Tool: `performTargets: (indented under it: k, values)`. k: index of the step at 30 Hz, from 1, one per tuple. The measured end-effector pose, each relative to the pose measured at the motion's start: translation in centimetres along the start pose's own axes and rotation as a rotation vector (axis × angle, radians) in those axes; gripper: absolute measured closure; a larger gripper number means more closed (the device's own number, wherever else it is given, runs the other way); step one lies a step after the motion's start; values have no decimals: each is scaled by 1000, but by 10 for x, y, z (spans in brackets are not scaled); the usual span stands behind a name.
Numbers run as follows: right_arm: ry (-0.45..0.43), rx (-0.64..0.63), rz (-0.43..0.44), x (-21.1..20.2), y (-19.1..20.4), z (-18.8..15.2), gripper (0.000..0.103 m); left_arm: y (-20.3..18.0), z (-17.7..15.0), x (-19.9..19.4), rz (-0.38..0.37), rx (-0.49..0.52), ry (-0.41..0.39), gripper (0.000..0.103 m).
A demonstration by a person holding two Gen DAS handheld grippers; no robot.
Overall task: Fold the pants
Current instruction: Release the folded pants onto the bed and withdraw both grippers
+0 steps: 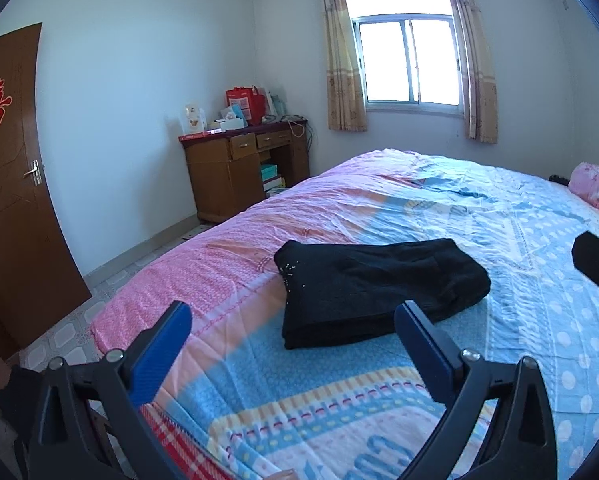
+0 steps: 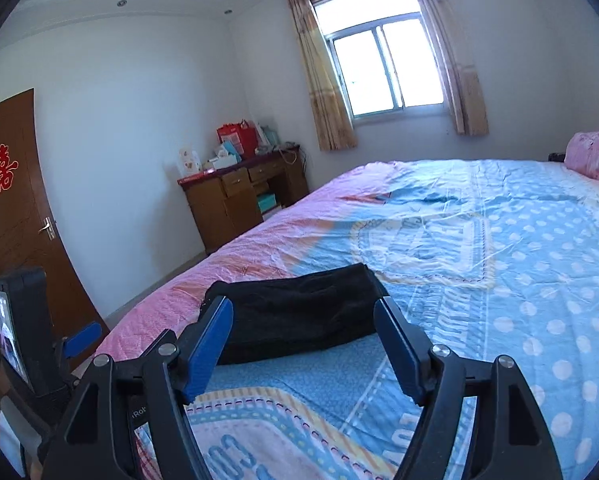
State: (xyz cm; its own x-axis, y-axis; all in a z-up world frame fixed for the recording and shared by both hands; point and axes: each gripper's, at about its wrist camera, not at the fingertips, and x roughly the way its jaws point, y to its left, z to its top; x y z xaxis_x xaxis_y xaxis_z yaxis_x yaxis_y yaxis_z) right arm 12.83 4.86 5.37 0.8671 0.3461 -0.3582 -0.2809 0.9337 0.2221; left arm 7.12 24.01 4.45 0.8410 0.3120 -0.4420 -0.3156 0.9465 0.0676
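Note:
Black pants (image 1: 375, 288) lie folded into a compact bundle on the bed's blue and pink quilt (image 1: 519, 320); they also show in the right wrist view (image 2: 299, 316). My left gripper (image 1: 295, 316) is open and empty, held above the quilt just short of the bundle's near edge. My right gripper (image 2: 303, 312) is open and empty, close before the bundle, jaws level with its two ends. The right gripper's body shows at the right edge of the left wrist view (image 1: 597, 268); the left gripper appears at the left of the right wrist view (image 2: 81, 336).
A pink pillow (image 2: 595, 156) lies at the bed's far right. A wooden desk (image 1: 243, 168) with boxes stands at the far wall beside a curtained window (image 1: 407, 64). A brown door (image 1: 7, 184) is at left, tiled floor (image 1: 111, 288) beside the bed.

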Motion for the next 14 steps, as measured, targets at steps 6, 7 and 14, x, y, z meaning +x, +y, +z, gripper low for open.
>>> performTargets:
  k: [6,7,14]
  values:
    - [-35,-23,-27,-23,5,-3,27,0,2,-23,-9,-15,-39,0]
    - [-39,-15,-26,-25,4,-3,27,-1,2,-25,-2,-15,-47,0]
    - [-53,13,-38,-35,0,-3,26,-6,1,-27,42,26,-57,0]
